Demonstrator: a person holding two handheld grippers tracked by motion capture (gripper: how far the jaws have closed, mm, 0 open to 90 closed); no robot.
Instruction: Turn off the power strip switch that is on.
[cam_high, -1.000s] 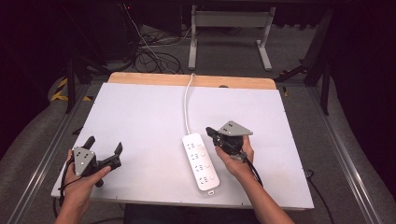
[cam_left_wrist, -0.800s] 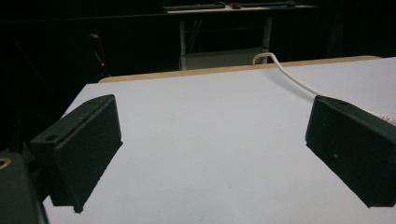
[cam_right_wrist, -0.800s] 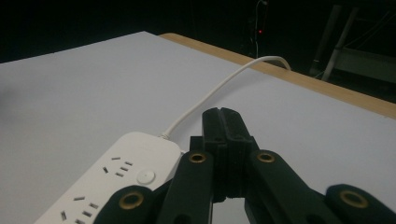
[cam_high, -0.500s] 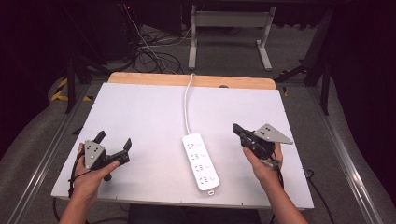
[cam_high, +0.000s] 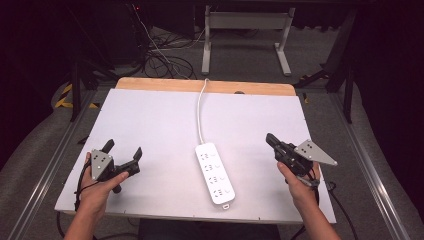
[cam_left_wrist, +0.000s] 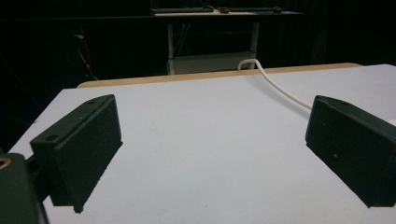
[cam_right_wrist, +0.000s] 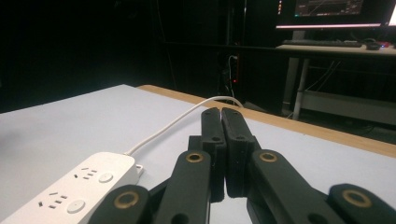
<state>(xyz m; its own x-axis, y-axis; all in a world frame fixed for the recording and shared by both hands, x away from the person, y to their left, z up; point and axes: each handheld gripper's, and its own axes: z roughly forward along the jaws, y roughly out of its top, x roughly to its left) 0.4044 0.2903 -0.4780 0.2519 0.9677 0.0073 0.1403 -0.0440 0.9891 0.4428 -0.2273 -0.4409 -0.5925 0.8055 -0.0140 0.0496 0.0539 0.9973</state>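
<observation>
High view: power strip (cam_high: 215, 173) lies lengthwise near-to-far between both hands; right gripper (cam_high: 270, 139), jaws closed and empty, is nearer than wide-open left gripper (cam_high: 122, 150).

White power strip (cam_high: 215, 172) w/ white cord (cam_high: 200, 112), black grippers, white table top (cam_high: 150, 125) w/ wood-tone far edge.

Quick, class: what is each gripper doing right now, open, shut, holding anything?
Left gripper: open, holding nothing.
Right gripper: shut, holding nothing.
</observation>
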